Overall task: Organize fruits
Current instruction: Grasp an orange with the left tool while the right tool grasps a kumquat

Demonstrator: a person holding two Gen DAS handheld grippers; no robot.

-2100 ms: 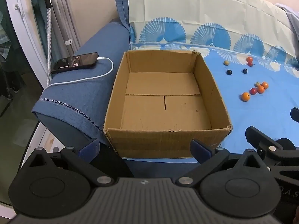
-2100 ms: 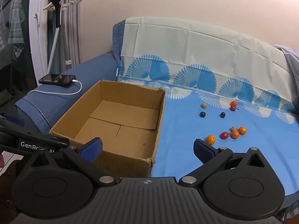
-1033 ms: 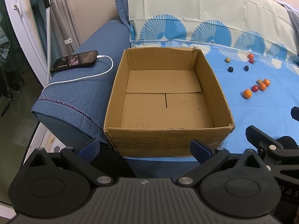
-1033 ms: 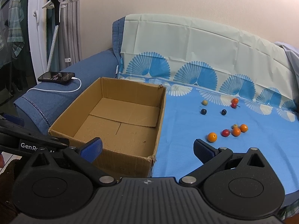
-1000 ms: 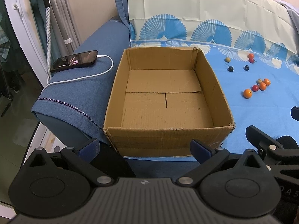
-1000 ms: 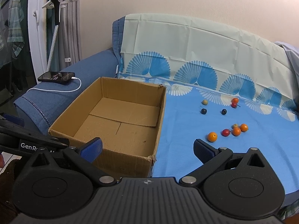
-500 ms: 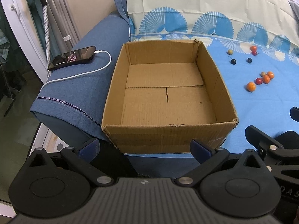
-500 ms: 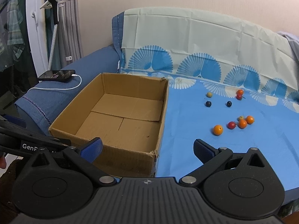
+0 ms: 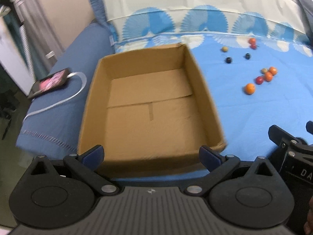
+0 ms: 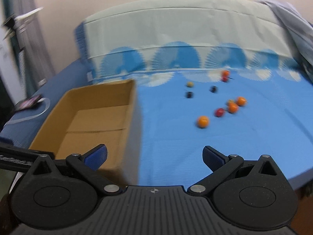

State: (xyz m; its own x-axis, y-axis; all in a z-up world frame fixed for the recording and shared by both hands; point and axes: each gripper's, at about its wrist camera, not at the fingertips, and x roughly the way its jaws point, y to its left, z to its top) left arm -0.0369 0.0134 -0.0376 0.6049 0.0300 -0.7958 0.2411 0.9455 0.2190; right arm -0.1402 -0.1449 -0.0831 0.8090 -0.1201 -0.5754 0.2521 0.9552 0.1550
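Here, the left gripper [image 9: 151,153] hangs spread and empty over the near edge of the box [image 9: 150,105]. The right gripper [image 10: 154,155] – spread, empty – faces fruits [image 10: 219,105] scattered right of the box [image 10: 93,117].

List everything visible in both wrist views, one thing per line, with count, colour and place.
cardboard box: one, brown, empty, on the sofa seat beside the armrest.
orange fruits: four, orange, loose on the blue sheet right of the box, one at the far edge of the group.
red fruits: two, red, one among the oranges, one touching the far orange.
dark fruits: two, near black, farther back.
pale fruits: two, yellowish, one farthest left, one half hidden by the oranges.
sheet: one, blue with fan pattern, over seat and backrest.
phone: one, dark, screen lit, on the armrest.
cable: one, white, plugged into the phone.
left tongs: open, over the box's near edge.
right tongs: open, empty, pointed toward the fruits.
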